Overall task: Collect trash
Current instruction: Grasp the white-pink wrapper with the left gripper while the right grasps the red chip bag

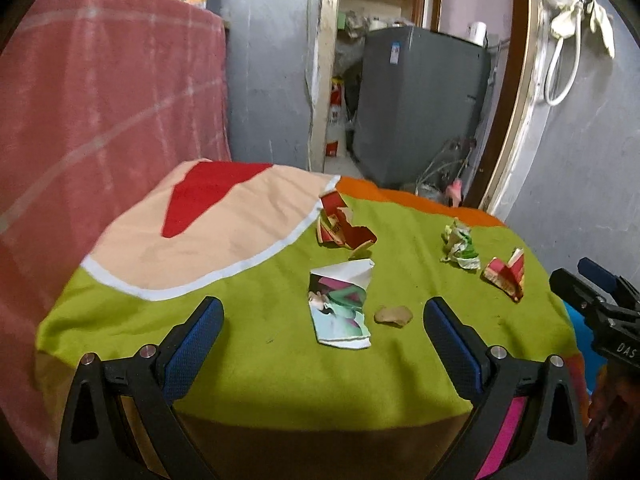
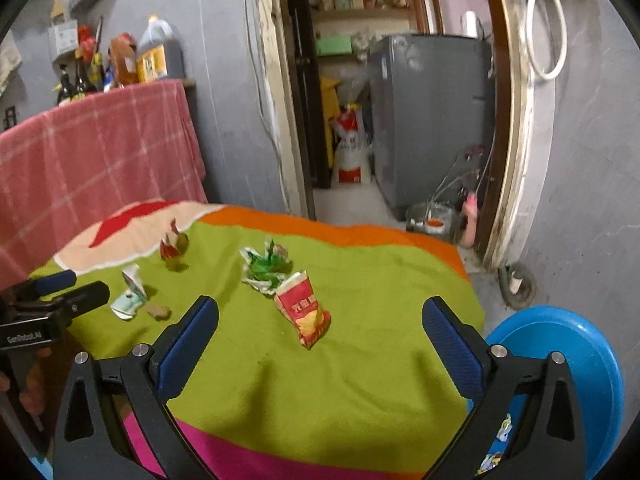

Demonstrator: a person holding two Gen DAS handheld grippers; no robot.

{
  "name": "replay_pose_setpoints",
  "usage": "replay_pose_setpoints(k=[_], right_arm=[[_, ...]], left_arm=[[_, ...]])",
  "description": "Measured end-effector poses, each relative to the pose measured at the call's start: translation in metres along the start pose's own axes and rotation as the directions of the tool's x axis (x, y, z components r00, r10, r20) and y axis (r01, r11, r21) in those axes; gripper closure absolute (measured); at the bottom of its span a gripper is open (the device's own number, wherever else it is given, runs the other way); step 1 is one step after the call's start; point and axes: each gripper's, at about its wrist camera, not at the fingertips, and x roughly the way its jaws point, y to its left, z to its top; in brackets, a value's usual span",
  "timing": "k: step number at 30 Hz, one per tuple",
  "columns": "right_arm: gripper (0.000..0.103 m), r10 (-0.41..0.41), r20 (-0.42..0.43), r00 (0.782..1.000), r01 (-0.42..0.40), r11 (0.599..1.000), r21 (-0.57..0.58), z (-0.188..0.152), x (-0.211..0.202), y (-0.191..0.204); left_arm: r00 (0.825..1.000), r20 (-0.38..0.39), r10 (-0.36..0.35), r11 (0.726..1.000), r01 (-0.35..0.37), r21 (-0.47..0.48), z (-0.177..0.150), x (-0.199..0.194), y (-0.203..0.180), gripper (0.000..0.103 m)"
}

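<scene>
Several pieces of trash lie on a cloth-covered table point(image 1: 260, 360). A folded picture paper point(image 1: 340, 304) lies just ahead of my open, empty left gripper point(image 1: 324, 320), with a brown scrap point(image 1: 394, 315) beside it. A torn red wrapper point(image 1: 344, 226) lies farther back. A crumpled green-white wrapper point(image 1: 460, 246) point(image 2: 266, 266) and a red-yellow snack packet point(image 1: 506, 274) point(image 2: 306, 310) lie to the right. My right gripper point(image 2: 320, 320) is open and empty, with the snack packet between and just beyond its fingers. The picture paper point(image 2: 130, 294) shows at the right wrist view's left.
A blue basin point(image 2: 568, 360) with a few scraps in it stands on the floor right of the table. A pink checked cloth point(image 1: 100, 112) covers furniture at the left. A grey appliance point(image 1: 420, 104) stands behind in a doorway. The other gripper shows at each view's edge point(image 1: 600, 304) point(image 2: 48, 304).
</scene>
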Motion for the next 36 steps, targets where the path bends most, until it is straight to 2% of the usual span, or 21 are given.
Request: replay_pose_setpoints(k=[5, 7, 11, 13, 19, 27, 31, 36], right_arm=[[0.007, 0.004, -0.087, 0.996, -0.003, 1.000, 0.003, 0.002, 0.026, -0.004], [0.010, 0.011, -0.116, 0.993, -0.011, 1.000, -0.002, 0.003, 0.034, -0.004], [0.017, 0.031, -0.204, 0.979, -0.036, 0.999, -0.021, 0.002, 0.058, 0.001], [0.023, 0.042, -0.239, 0.970, -0.048, 0.999, -0.018, 0.002, 0.066, 0.001], [0.039, 0.061, -0.282, 0.958, -0.067, 0.998, -0.012, 0.002, 0.075, 0.000], [0.067, 0.077, -0.276, 0.958, -0.079, 0.997, 0.003, 0.002, 0.074, -0.002], [0.075, 0.086, -0.267, 0.960, -0.089, 0.996, 0.001, 0.000, 0.070, -0.001], [0.078, 0.093, -0.230, 0.969, -0.099, 0.995, -0.012, -0.005, 0.053, 0.004]], left_arm=[[0.997, -0.073, -0.017, 1.000, 0.017, -0.008, 0.003, 0.022, 0.001, 0.027], [0.995, -0.099, -0.025, 1.000, 0.023, -0.020, 0.003, 0.028, 0.003, 0.039], [0.993, -0.116, -0.030, 0.999, 0.027, -0.029, 0.004, 0.032, 0.005, 0.046], [0.992, -0.123, -0.024, 0.999, 0.020, -0.028, 0.005, 0.034, 0.005, 0.053], [0.989, -0.144, -0.011, 1.000, 0.007, -0.028, 0.007, 0.039, 0.004, 0.069], [0.992, -0.124, -0.014, 1.000, 0.011, -0.025, 0.008, 0.038, 0.004, 0.070], [0.996, -0.091, -0.026, 0.999, 0.022, -0.037, 0.005, 0.030, 0.006, 0.070], [0.999, -0.022, -0.046, 0.998, 0.045, -0.044, 0.000, 0.010, 0.003, 0.070]])
